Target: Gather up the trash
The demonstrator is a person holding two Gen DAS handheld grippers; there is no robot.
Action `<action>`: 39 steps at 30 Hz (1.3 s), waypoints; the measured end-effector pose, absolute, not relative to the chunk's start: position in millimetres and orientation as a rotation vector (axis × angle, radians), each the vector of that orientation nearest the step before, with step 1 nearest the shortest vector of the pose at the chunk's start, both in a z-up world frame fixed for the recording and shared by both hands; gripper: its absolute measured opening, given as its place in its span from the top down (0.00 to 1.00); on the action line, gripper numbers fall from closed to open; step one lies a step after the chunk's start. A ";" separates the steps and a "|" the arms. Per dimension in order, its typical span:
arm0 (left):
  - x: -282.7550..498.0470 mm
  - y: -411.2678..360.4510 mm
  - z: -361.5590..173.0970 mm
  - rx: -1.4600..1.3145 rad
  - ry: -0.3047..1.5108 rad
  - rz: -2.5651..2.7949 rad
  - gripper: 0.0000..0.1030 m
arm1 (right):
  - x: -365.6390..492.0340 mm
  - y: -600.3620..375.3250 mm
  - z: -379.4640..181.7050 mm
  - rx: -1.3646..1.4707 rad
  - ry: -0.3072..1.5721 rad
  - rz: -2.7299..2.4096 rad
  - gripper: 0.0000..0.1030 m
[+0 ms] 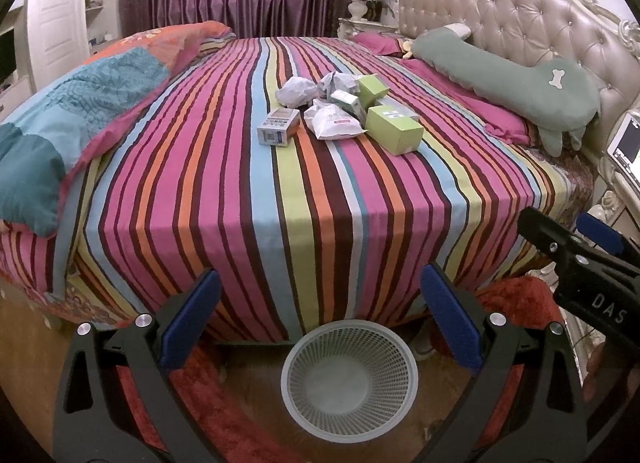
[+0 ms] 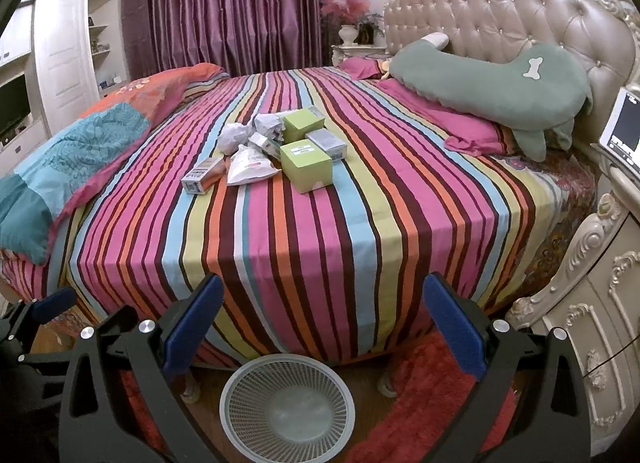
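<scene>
Blue-padded fingers of the left gripper [image 1: 320, 319] frame the bottom of its view, spread wide and holding nothing; the right gripper [image 2: 322, 319] is likewise released and empty, its jaws well apart. Just beyond both stands a white mesh basket [image 1: 298, 347] on the floor, at the foot of the bed's near side, with nothing visible inside it.

All the trash sits in one cluster on the striped bedspread [image 1: 224, 199], well back from the basket toward the middle of the bed. Nearest the basket are a small grey carton [image 1: 279, 127], a white crumpled pouch [image 1: 334, 123] just beside it, and a large green box [image 1: 394, 130]. Behind those lie a crumpled paper ball [image 1: 297, 91], a second green box [image 1: 373, 88] and, as the right wrist view shows, a grey box [image 2: 327, 144]. A green dog-shaped cushion [image 1: 508, 75] rests against the headboard, well apart from the cluster, and is not trash.

Nothing appears collected yet, so the step in hand is likely the first reach. It would go best by taking the near-edge items first: the grey carton suits the left gripper, the large green box the right. Pinch boxes across their narrower faces, and close on the paper from above to avoid snagging the bedspread.
</scene>
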State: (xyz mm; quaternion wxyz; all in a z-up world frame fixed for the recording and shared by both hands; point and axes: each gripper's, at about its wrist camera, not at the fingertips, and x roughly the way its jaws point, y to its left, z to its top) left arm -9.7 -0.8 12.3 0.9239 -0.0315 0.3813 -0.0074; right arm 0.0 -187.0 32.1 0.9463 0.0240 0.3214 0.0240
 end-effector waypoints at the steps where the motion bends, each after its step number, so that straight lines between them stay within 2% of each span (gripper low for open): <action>1: -9.9 -0.9 12.0 -0.067 0.783 -0.018 0.06 | 0.3 -186.8 32.4 0.045 0.656 0.047 0.07; 39: -9.1 -4.5 11.8 -0.064 0.791 -0.016 0.06 | 1.6 -191.3 27.6 0.031 0.675 0.036 0.07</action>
